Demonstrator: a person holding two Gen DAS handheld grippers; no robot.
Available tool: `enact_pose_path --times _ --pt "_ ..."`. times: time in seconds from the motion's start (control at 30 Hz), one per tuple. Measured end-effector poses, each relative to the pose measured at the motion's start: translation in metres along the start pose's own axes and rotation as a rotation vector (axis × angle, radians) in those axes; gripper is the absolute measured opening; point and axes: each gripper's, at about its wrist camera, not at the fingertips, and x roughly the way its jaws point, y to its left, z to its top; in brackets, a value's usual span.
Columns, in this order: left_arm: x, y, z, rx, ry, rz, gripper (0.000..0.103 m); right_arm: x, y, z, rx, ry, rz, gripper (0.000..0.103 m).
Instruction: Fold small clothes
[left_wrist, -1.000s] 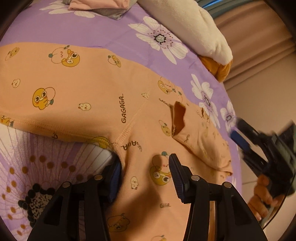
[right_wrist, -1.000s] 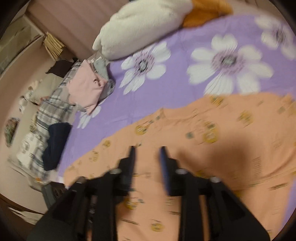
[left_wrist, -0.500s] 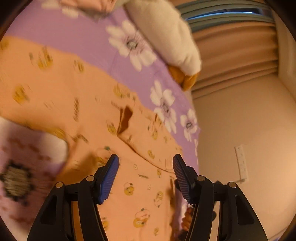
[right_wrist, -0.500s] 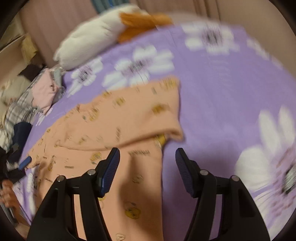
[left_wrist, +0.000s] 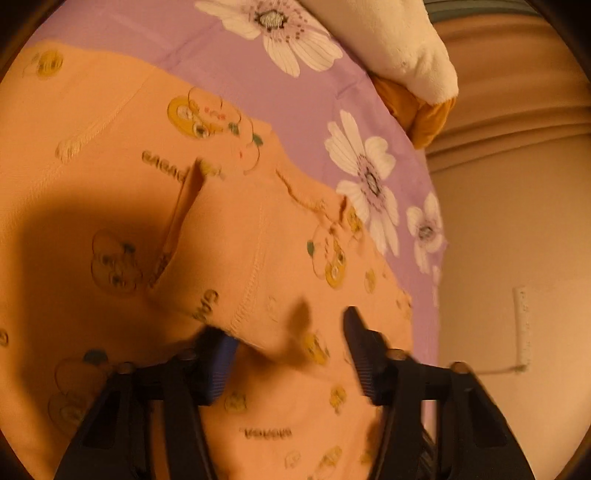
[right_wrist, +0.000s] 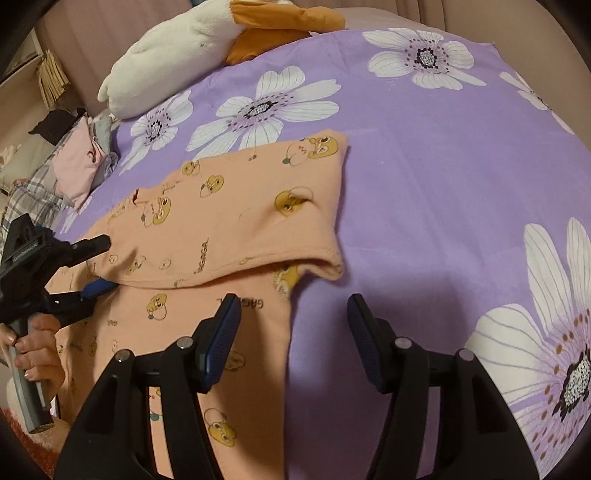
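An orange child's garment with yellow cartoon prints (right_wrist: 221, 236) lies on the purple flowered bedsheet (right_wrist: 424, 184), with one part folded over the rest. It fills the left wrist view (left_wrist: 147, 240). My left gripper (left_wrist: 291, 354) is open, its jaws around the folded edge of the cloth; it also shows in the right wrist view (right_wrist: 99, 264) at the garment's left side. My right gripper (right_wrist: 291, 332) is open and empty, just above the garment's right edge and the sheet.
A white and orange plush pillow (right_wrist: 192, 44) lies at the far side of the bed, also in the left wrist view (left_wrist: 406, 55). A pile of pink, grey and plaid clothes (right_wrist: 74, 166) sits at the left. A wall (left_wrist: 517, 258) stands at the right.
One part of the garment now lies folded over the rest. My right gripper opened and drew back to the garment's right edge. My left gripper moved in low over the folded edge.
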Motion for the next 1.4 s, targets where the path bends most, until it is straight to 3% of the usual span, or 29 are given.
enact_pose_path --times 0.1,0.23,0.3,0.33,0.47,0.63,0.77,0.87,1.03,1.13,1.3,1.37,1.4 --pt "0.004 -0.011 -0.002 0.094 -0.07 0.202 0.012 0.003 0.003 0.001 -0.015 -0.012 -0.01 0.062" --pt "-0.008 -0.021 -0.007 0.18 -0.179 0.321 0.011 0.015 0.012 0.003 -0.08 -0.039 -0.086 0.056" --pt "-0.016 -0.024 -0.005 0.237 -0.234 0.396 0.011 0.016 0.01 0.004 -0.073 -0.069 -0.135 0.029" --pt "-0.021 -0.023 -0.004 0.259 -0.246 0.414 0.011 0.016 0.004 0.006 -0.049 -0.075 -0.138 0.024" --pt "-0.035 -0.004 0.002 0.23 -0.257 0.417 0.011 0.013 -0.02 0.007 0.071 -0.085 -0.063 0.015" --pt "-0.042 0.007 0.002 0.212 -0.26 0.428 0.011 0.012 -0.011 0.002 0.053 -0.083 -0.104 0.015" --pt "-0.049 0.003 -0.004 0.26 -0.302 0.485 0.011 0.007 -0.023 0.001 0.114 -0.06 -0.012 0.016" --pt "-0.05 0.007 -0.002 0.246 -0.289 0.479 0.011 0.005 -0.026 -0.002 0.142 -0.055 0.014 0.018" --pt "-0.053 0.013 -0.001 0.238 -0.295 0.487 0.014 0.006 -0.01 -0.004 0.066 -0.059 -0.047 0.019" --pt "-0.054 0.018 0.001 0.223 -0.295 0.506 0.014 0.005 -0.012 -0.003 0.068 -0.046 -0.017 0.023" --pt "-0.059 0.024 0.006 0.184 -0.26 0.472 0.015 0.003 -0.02 -0.001 0.043 0.019 0.044 0.023" --pt "-0.068 0.025 0.009 0.162 -0.264 0.496 0.019 -0.003 -0.031 -0.001 0.086 0.033 0.084 0.024" --pt "-0.073 0.025 0.01 0.155 -0.276 0.532 0.028 -0.005 -0.035 -0.002 0.109 0.04 0.111 0.026"
